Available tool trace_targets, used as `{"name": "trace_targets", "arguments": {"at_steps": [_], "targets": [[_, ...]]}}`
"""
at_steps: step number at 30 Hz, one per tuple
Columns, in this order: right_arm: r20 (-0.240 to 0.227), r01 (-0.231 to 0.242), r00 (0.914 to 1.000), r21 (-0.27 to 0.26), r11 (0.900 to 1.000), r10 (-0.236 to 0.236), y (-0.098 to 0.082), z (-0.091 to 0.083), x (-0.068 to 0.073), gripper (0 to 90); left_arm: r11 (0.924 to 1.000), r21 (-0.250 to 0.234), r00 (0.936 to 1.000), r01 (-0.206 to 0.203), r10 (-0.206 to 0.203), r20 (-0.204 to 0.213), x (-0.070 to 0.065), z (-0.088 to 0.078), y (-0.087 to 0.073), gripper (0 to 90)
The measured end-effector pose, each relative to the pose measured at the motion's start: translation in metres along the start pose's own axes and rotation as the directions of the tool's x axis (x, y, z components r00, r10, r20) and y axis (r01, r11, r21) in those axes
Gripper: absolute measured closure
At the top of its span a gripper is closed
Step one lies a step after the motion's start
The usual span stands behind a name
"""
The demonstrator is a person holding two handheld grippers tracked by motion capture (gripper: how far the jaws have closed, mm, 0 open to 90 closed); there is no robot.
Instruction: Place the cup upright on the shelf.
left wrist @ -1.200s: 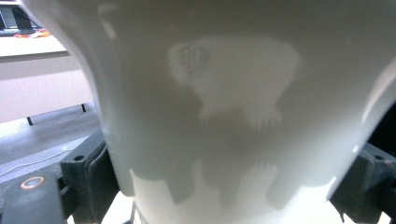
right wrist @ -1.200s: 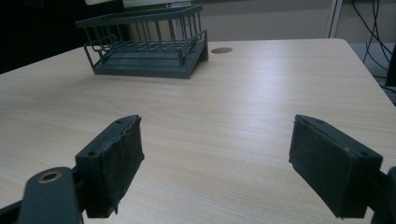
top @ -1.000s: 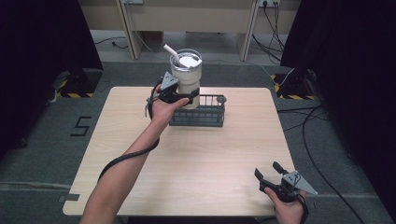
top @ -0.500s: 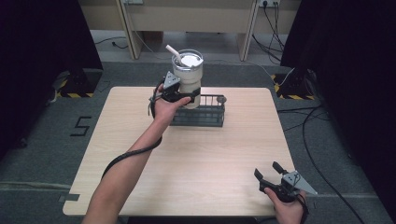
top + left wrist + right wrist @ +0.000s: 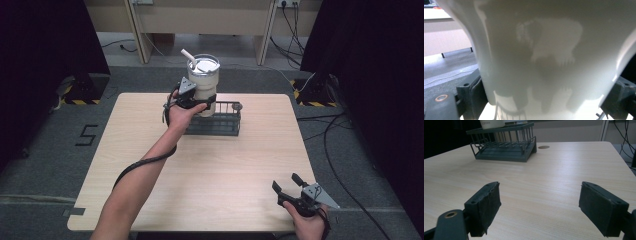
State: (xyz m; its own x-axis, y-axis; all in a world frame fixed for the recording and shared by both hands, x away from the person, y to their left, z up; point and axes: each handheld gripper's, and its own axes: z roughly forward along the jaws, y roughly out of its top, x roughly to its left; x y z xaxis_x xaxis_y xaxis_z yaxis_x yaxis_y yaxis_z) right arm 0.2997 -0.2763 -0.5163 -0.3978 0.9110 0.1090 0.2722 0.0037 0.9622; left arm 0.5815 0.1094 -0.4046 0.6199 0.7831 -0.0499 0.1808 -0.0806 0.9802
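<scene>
Nearest the person, the right claw (image 5: 289, 187) is held low over the front right corner of the wooden surface (image 5: 225, 165), its padded jaws spread wide with nothing between them; it is judged to be parked there, well clear of the work, so that the far side is left free. Farther off, at the middle of the far edge, a dark wire rack (image 5: 216, 120) is set on the surface, its open top turned upward as if to receive something. Above its left end the left claw (image 5: 204, 101) is clamped on the lower body of a white tumbler (image 5: 205, 82), one jaw pressed to each side, as is seen close up in the left gripper view. The tumbler is carried upright, probably so that its lid and straw (image 5: 188, 55) stay uppermost. Its base is seen at the rack's top edge in the right gripper view; whether it touches the wires cannot be told.
</scene>
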Motion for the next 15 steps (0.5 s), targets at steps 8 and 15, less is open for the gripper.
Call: {"name": "trace_targets", "arguments": {"at_steps": [8,15], "targets": [[-0.002,-0.001,1.0,0.001,1.0,0.001,0.0,0.0,0.0,17.9,0.9999,0.009,0.9998,0.014,-0.014,-0.01,0.002,0.006,-0.003,11.0],[-0.003,0.005,1.0,-0.002,1.0,-0.005,0.0,0.0,0.0,17.9,0.9996,0.022,0.9998,0.018,-0.018,-0.012,0.0,0.011,-0.009,11.0]]}}
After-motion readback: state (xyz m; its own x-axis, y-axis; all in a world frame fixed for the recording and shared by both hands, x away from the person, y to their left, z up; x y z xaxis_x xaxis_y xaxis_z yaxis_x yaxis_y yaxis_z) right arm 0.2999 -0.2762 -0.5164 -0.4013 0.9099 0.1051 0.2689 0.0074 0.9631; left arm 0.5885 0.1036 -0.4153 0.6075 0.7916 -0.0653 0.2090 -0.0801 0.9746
